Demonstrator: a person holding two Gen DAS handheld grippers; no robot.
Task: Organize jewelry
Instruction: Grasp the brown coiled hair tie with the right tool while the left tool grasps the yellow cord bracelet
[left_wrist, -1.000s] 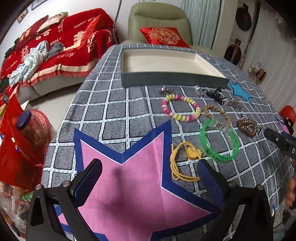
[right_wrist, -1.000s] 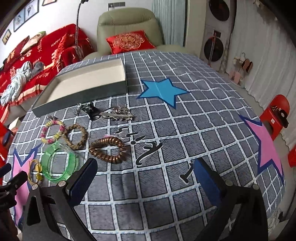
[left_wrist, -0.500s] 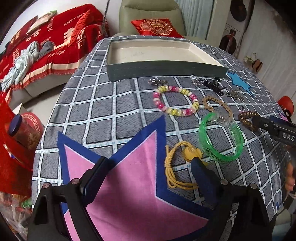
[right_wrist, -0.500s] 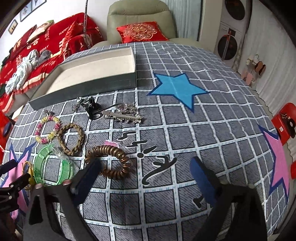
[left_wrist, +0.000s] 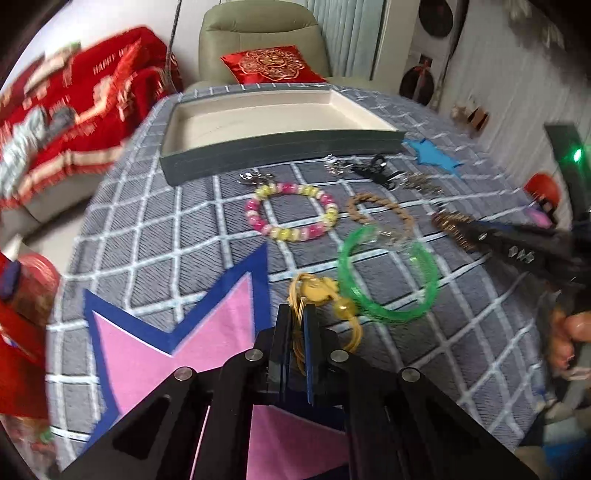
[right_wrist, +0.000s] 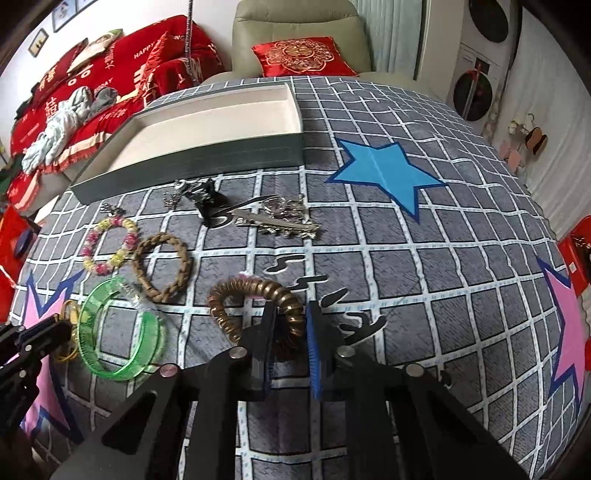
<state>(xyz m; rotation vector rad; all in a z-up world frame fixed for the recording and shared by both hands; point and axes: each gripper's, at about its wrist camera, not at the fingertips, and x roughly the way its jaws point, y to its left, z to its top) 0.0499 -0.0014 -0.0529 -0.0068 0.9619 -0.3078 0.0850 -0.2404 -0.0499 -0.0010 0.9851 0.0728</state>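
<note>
Checked tablecloth (left_wrist: 155, 236) carried loose jewelry below the empty tray (left_wrist: 258, 118), presumably its destination; left gripper (left_wrist: 295, 325) pinched the yellow cord (left_wrist: 314, 291) at lower centre, right gripper (right_wrist: 290, 325) closing around the bronze bracelet (right_wrist: 255, 291).

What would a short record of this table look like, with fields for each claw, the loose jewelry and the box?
left claw: shut on the yellow cord necklace
right claw: closing, the bronze coil bracelet between its fingers
loose on cloth: green bangle, braided bracelet, pink and yellow bead bracelet, silver pieces
box: open, nothing seen inside
</note>
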